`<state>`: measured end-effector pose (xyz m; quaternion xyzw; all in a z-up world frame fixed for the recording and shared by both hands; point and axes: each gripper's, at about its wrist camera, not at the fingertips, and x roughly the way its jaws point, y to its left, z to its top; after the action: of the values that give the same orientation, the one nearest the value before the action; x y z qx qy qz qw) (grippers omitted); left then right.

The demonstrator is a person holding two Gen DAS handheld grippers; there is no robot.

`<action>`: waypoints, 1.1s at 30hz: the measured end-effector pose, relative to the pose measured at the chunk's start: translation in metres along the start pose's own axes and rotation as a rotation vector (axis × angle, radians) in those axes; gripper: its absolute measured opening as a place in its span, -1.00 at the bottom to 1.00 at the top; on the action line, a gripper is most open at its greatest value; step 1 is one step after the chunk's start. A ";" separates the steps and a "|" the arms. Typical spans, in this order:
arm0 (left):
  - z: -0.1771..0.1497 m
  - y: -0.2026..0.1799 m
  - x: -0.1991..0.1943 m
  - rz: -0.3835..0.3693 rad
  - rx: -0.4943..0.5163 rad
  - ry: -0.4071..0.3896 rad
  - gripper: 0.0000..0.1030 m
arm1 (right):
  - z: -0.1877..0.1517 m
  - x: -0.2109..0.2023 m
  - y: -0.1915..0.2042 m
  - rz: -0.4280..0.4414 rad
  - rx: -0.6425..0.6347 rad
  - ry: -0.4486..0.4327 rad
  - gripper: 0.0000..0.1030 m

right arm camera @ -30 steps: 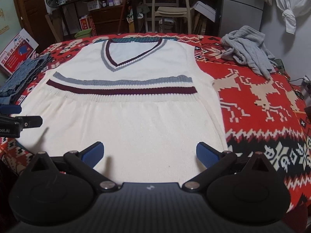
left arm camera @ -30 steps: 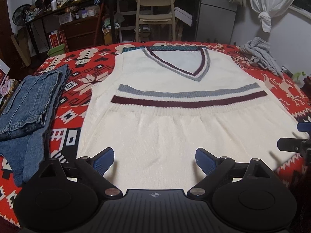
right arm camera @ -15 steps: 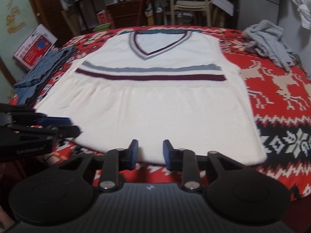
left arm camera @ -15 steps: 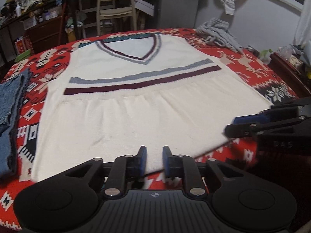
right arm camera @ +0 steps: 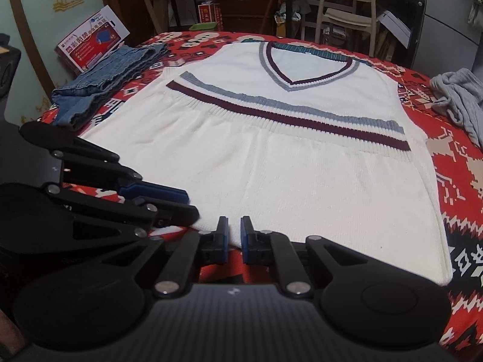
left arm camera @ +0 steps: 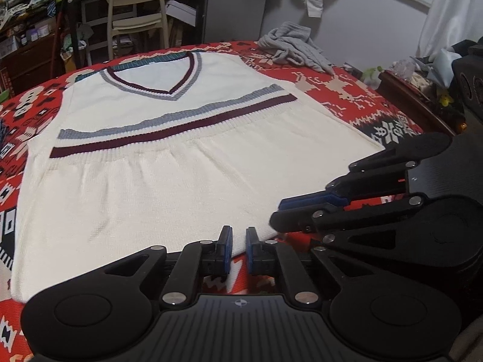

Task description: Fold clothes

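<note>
Both the left hand-held gripper [left arm camera: 238,249] and the right hand-held gripper [right arm camera: 233,239] pinch the vest [left arm camera: 169,163] hem at 6 o'clock; jeans [right arm camera: 105,81] lie at 10 o'clock, a grey garment [left arm camera: 297,46] at 2 o'clock.

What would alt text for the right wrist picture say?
A cream knit vest lies flat on a red patterned blanket, and the right hand-held gripper pinches its near hem. The left hand-held gripper grips the hem alongside; folded jeans sit far left.
</note>
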<state>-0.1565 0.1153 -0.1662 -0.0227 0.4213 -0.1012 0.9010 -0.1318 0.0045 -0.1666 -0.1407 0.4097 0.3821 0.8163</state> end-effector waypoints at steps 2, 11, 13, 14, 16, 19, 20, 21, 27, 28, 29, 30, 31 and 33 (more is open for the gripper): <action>0.000 0.002 0.001 -0.013 -0.004 -0.002 -0.87 | 0.000 0.000 0.000 0.002 -0.003 0.002 -0.84; 0.000 0.002 0.001 -0.014 -0.001 0.001 -0.84 | -0.006 -0.008 -0.018 -0.024 0.047 0.011 -0.84; 0.000 0.002 0.001 -0.017 -0.007 0.001 -0.84 | -0.009 -0.012 -0.029 -0.039 0.082 0.014 -0.84; 0.001 0.003 0.001 -0.020 -0.013 0.002 -0.84 | -0.010 -0.014 -0.035 -0.047 0.100 0.015 -0.84; 0.001 0.005 0.002 -0.026 -0.027 0.003 -0.84 | -0.013 -0.019 -0.046 -0.062 0.135 0.018 -0.84; 0.001 0.006 0.001 -0.027 -0.032 0.005 -0.84 | -0.018 -0.024 -0.062 -0.082 0.184 0.021 -0.85; 0.001 0.006 0.001 -0.026 -0.030 0.005 -0.84 | -0.019 -0.026 -0.066 -0.087 0.198 0.021 -0.91; 0.001 0.005 0.001 -0.026 -0.029 0.005 -0.84 | -0.021 -0.027 -0.070 -0.092 0.212 0.021 -0.91; 0.001 0.005 0.001 -0.023 -0.029 0.008 -0.84 | -0.027 -0.035 -0.090 -0.139 0.262 0.018 -0.90; 0.001 0.005 0.001 -0.023 -0.030 0.008 -0.83 | -0.028 -0.037 -0.095 -0.146 0.275 0.017 -0.90; 0.001 0.005 0.001 -0.022 -0.030 0.008 -0.83 | -0.030 -0.039 -0.100 -0.155 0.293 0.016 -0.90; 0.000 0.005 0.001 -0.022 -0.029 0.008 -0.83 | -0.032 -0.040 -0.106 -0.164 0.312 0.014 -0.89; 0.000 0.005 0.001 -0.021 -0.028 0.008 -0.83 | -0.034 -0.042 -0.112 -0.177 0.330 0.016 -0.89; 0.001 0.005 0.001 -0.021 -0.028 0.008 -0.83 | -0.038 -0.045 -0.125 -0.203 0.366 0.015 -0.89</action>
<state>-0.1546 0.1197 -0.1673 -0.0392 0.4260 -0.1048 0.8978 -0.0771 -0.1223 -0.1661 -0.0334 0.4622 0.2159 0.8595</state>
